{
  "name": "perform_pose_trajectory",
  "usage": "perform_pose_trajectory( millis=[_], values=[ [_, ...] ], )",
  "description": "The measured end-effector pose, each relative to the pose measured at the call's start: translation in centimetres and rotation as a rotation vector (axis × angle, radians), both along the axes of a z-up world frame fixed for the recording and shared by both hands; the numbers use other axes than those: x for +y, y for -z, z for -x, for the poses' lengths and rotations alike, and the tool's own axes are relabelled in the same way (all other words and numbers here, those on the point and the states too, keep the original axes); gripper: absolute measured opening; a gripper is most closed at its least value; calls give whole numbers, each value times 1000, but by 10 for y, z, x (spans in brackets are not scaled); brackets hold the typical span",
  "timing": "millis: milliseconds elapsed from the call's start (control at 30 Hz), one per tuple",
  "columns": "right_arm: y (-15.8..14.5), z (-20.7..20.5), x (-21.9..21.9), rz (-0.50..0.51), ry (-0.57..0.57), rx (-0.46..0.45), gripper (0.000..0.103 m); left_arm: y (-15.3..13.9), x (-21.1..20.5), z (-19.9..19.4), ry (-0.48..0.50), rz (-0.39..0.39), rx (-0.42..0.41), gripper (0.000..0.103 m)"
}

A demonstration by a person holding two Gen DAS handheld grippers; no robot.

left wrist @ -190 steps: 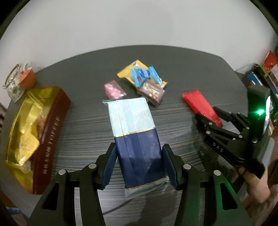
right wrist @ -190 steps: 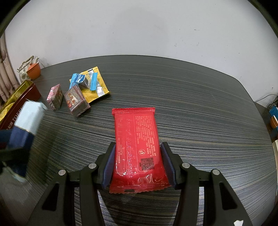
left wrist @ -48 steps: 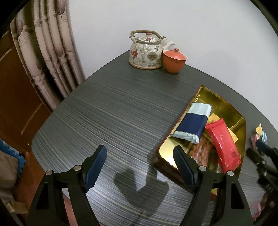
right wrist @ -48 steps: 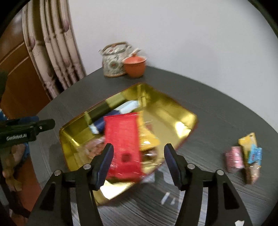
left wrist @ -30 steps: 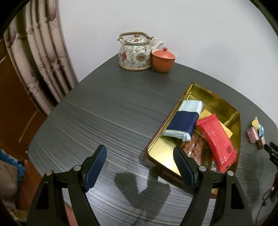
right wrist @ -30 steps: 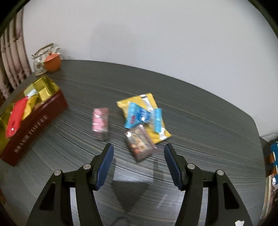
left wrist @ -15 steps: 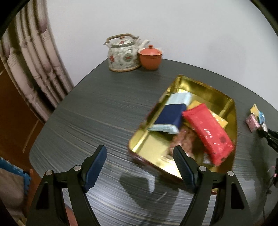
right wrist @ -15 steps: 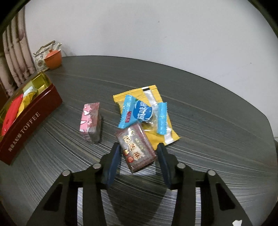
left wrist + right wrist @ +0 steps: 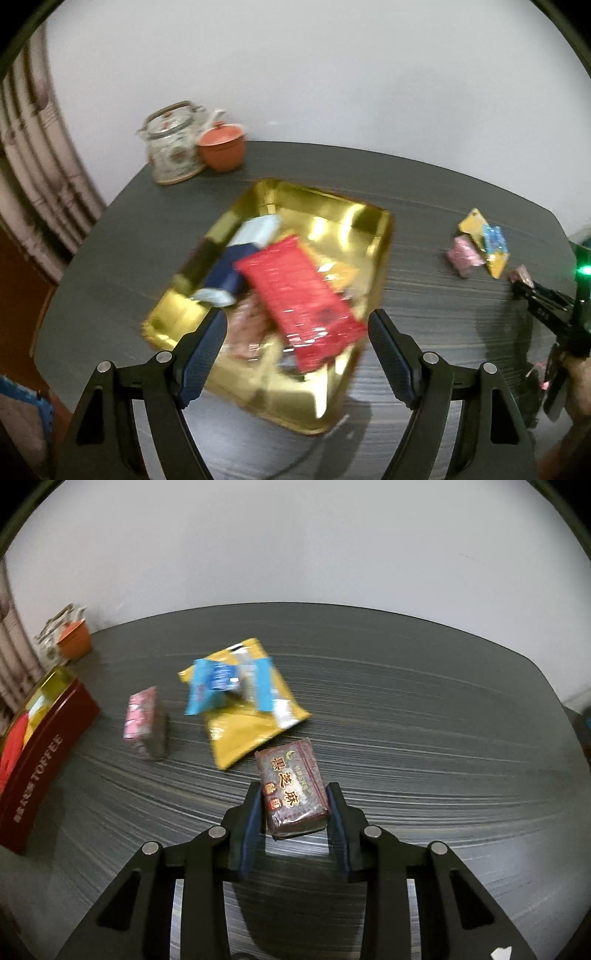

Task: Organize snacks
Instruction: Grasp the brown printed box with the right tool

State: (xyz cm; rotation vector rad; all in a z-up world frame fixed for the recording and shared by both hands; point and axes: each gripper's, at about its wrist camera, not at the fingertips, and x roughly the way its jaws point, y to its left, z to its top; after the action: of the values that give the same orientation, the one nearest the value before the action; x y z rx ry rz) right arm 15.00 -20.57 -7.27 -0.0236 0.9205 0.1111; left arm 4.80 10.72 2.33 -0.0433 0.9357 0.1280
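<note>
The toffee tin (image 9: 373, 221) on the left of the dark table (image 9: 424, 709) already holds a red packet (image 9: 299, 295), a navy-and-pale-blue packet (image 9: 236, 266) and some smaller sweets. The right gripper (image 9: 293, 805) is clamped on a brown sesame bar (image 9: 291, 786) near the table's middle. The left gripper (image 9: 297, 339) hangs open and empty above the tin. Left to tidy, by my reckoning: that bar, the pink cake (image 9: 142, 722), the blue candy (image 9: 214, 683) and the yellow packet (image 9: 243, 723).

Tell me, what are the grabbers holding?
The right gripper pinches the brown snack by its long sides. The left gripper is open, holding nothing.
</note>
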Motion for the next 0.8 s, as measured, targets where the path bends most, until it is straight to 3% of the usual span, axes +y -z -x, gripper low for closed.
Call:
perform_pose_trajectory(
  millis=[300, 800],
  values=[
    [3, -15, -20, 62, 147, -23, 31, 14, -70, -30, 40, -27, 28, 79],
    [7, -21, -24, 32, 158, -15, 32, 51, -147, -85, 116, 74, 66, 79]
  ],
)
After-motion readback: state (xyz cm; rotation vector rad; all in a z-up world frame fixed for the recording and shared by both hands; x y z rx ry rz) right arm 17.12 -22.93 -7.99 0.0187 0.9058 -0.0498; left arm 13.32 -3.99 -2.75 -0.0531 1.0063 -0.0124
